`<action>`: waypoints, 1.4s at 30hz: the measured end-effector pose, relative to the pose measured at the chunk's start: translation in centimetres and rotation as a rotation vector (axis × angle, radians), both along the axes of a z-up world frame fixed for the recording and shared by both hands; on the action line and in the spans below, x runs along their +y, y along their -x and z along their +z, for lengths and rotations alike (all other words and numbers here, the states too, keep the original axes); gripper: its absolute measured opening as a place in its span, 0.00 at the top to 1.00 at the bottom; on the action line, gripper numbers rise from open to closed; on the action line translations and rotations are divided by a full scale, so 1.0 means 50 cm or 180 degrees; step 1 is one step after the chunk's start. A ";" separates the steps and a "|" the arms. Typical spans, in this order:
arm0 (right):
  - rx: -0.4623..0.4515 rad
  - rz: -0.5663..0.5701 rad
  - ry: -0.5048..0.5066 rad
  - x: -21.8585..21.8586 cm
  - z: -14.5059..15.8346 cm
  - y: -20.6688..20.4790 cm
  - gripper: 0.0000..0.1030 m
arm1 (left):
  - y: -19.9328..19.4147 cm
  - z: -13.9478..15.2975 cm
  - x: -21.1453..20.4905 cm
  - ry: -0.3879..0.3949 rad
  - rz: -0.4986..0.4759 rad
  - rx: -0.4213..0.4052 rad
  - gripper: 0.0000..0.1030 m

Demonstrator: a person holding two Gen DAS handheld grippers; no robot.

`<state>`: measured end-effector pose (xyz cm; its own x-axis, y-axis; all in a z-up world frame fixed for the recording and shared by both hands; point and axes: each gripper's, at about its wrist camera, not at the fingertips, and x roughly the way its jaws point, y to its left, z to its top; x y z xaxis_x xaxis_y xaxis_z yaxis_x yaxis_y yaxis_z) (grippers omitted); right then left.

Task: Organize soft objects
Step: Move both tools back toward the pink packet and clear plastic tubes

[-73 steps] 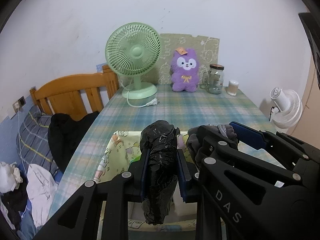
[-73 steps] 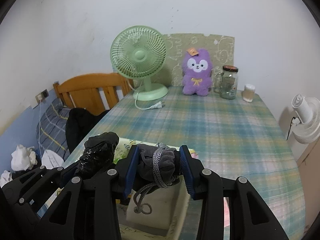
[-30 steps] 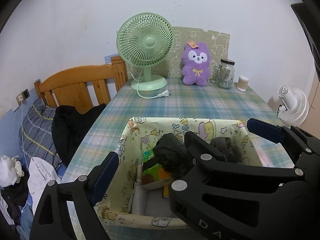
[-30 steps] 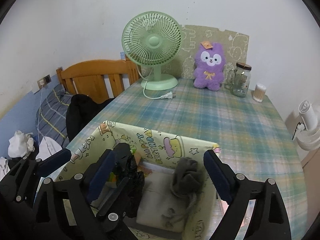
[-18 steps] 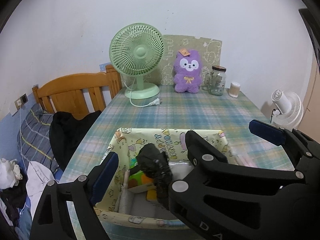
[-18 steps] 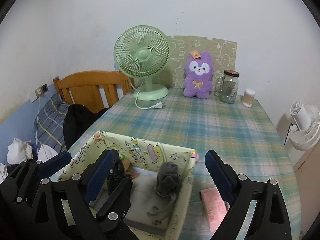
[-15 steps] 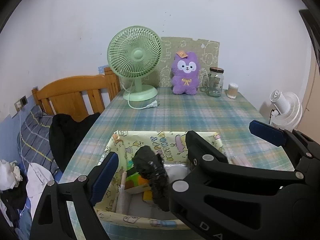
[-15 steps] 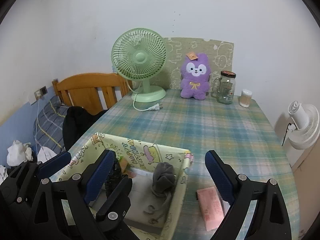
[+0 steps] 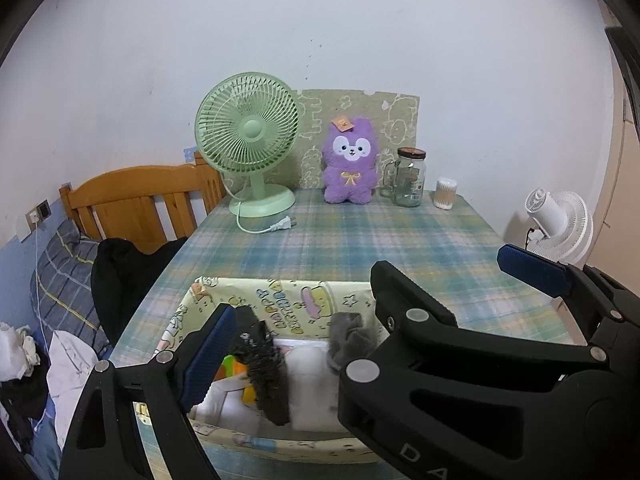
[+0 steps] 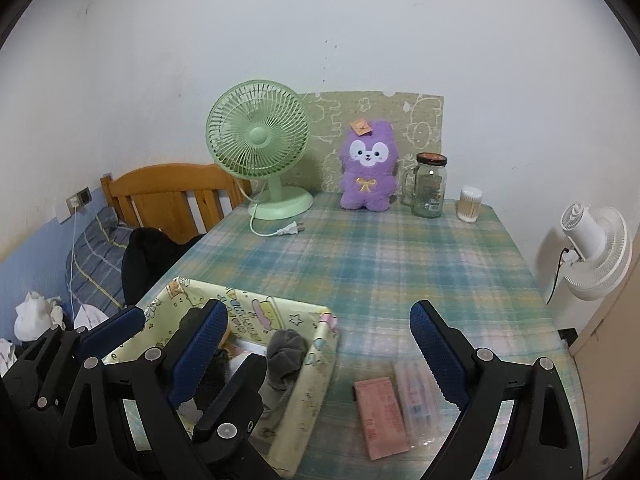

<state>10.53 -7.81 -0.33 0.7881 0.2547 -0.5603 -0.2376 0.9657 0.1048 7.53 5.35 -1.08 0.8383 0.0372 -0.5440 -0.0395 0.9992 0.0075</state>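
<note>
**Both soft things lie in the box, grippers empty**

While both grippers hang above the near end of the table [image 10: 400, 264], each stands spread wide with nothing between its fingers. The left gripper [image 9: 296, 320] hovers over the yellow cartoon-print box [image 9: 280, 300], and the right gripper [image 10: 320, 340] sits over the box's right wall and the bare cloth beside it.

Inside the box [image 10: 240, 312], the black bundle [image 9: 264, 364] lies toward the left and the grey knitted bundle [image 9: 348, 336] toward the right, apart from each other; the grey one [image 10: 286, 354] rests just inside the right wall. Something green and orange shows under the black bundle, too blurred to name.

Right of the box, on the plaid cloth, lie 2 flat packs side by side: a pink one [image 10: 380, 416] and a clear one [image 10: 416, 392].

Beyond the box, at the far edge of the table, stand a green fan [image 10: 260, 148], a purple plush toy [image 10: 368, 168], a glass jar [image 10: 430, 188] and a small tub of cotton swabs [image 10: 469, 204].
</note>
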 end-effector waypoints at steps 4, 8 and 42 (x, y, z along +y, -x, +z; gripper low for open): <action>-0.0053 -0.0048 0.0008 -0.024 0.007 0.006 0.08 | 0.003 0.006 -0.023 -0.0004 -0.0031 -0.0031 0.12; -0.0062 -0.0097 0.0018 -0.049 0.006 0.007 0.08 | 0.004 0.004 -0.047 0.0003 -0.0030 -0.0039 0.12; 0.0322 -0.0358 0.0051 -0.211 -0.114 -0.016 0.15 | -0.047 -0.098 -0.208 0.0038 -0.0333 0.0372 0.30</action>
<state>11.32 -18.34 -6.06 0.7505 0.1585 -0.6415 -0.1169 0.9873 0.1072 9.85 -5.04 -5.96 0.7681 -0.0540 -0.6380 0.0653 0.9979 -0.0059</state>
